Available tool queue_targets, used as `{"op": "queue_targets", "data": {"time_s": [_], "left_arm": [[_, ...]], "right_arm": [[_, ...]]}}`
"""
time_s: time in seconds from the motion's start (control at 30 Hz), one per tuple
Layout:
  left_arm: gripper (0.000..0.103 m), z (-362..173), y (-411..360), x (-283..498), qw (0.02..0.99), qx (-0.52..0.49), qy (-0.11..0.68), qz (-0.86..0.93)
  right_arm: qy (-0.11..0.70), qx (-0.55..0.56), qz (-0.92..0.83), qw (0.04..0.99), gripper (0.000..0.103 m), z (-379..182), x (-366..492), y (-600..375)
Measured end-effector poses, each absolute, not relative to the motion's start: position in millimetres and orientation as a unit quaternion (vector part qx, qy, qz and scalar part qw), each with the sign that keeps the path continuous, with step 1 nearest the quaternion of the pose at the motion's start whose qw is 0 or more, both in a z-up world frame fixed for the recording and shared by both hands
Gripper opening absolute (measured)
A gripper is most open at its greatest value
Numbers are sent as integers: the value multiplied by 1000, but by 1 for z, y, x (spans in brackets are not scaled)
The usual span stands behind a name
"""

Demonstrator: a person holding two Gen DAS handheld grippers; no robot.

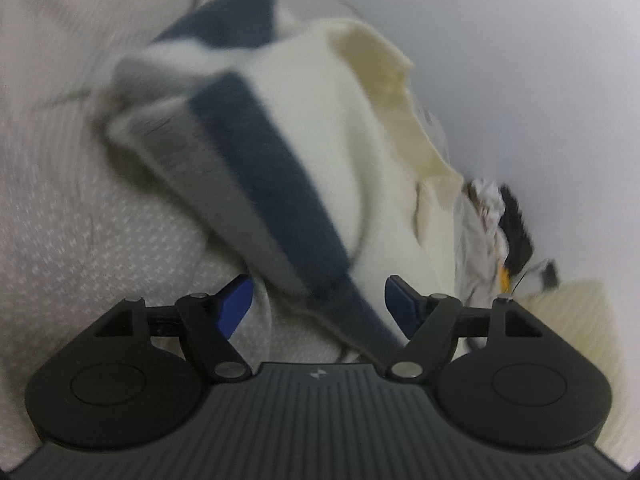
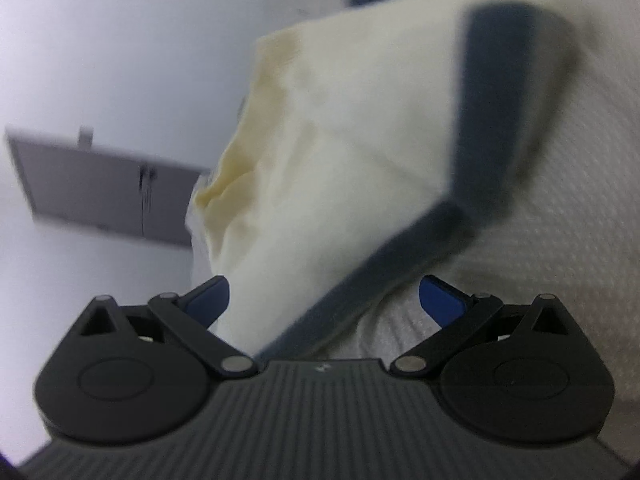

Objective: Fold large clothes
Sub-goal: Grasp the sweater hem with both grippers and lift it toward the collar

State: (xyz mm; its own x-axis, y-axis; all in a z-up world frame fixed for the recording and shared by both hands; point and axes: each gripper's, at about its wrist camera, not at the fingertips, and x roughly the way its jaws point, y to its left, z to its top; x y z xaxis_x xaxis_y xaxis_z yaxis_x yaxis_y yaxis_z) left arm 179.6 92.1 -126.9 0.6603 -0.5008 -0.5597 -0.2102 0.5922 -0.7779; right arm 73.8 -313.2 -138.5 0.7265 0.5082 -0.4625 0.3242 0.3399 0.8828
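A cream sweater (image 1: 320, 152) with navy stripes lies folded on a pale patterned bedspread (image 1: 80, 220), between the wide-open blue pads of the left gripper (image 1: 319, 306) and right gripper (image 2: 324, 300), neither pressing it.

Patterned grey bedcover (image 1: 60, 200) underneath; pale wall (image 1: 540, 60) far right; crumpled clothes pile (image 1: 492, 232) by wall; grey panel (image 2: 100, 188) far left.

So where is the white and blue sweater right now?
In both wrist views the sweater lies on the patterned bedcover, its edge between each open hand-held gripper's fingers, beside the white wall.
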Motion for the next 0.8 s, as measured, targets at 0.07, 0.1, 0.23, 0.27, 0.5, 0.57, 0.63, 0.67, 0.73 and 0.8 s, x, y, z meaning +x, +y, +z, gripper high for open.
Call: {"op": "queue_targets", "data": {"time_s": [0.07, 0.1, 0.23, 0.27, 0.5, 0.57, 0.63, 0.67, 0.73, 0.8], "left_arm": [[77, -137, 101, 185, 777, -481, 396, -85], [77, -142, 105, 187, 769, -499, 391, -82], [77, -155, 116, 193, 745, -550, 370, -72], [77, -157, 118, 194, 742, -558, 365, -69], [62, -150, 119, 204, 772, -532, 345, -38], [53, -143, 116, 204, 784, -516, 343, -33], [45, -136, 118, 202, 796, -501, 338, -32], [43, -132, 117, 202, 802, -492, 337, -32], [40, -124, 117, 198, 808, -490, 325, -37], [39, -119, 116, 188, 813, -488, 316, -43]], "right_arm": [[356, 596, 36, 719, 102, -149, 72, -318], [349, 606, 26, 714, 101, -153, 72, -320], [322, 608, -6, 726, 89, -152, 72, -324], [323, 600, -16, 732, 82, -150, 74, -324], [315, 554, -30, 770, 69, -141, 83, -315], [311, 535, -24, 785, 54, -132, 85, -315], [303, 514, -16, 802, 44, -122, 82, -313], [298, 508, -11, 808, 40, -118, 81, -311], [289, 495, -3, 819, 35, -110, 80, -311], [278, 481, 4, 831, 32, -100, 75, -309]]}}
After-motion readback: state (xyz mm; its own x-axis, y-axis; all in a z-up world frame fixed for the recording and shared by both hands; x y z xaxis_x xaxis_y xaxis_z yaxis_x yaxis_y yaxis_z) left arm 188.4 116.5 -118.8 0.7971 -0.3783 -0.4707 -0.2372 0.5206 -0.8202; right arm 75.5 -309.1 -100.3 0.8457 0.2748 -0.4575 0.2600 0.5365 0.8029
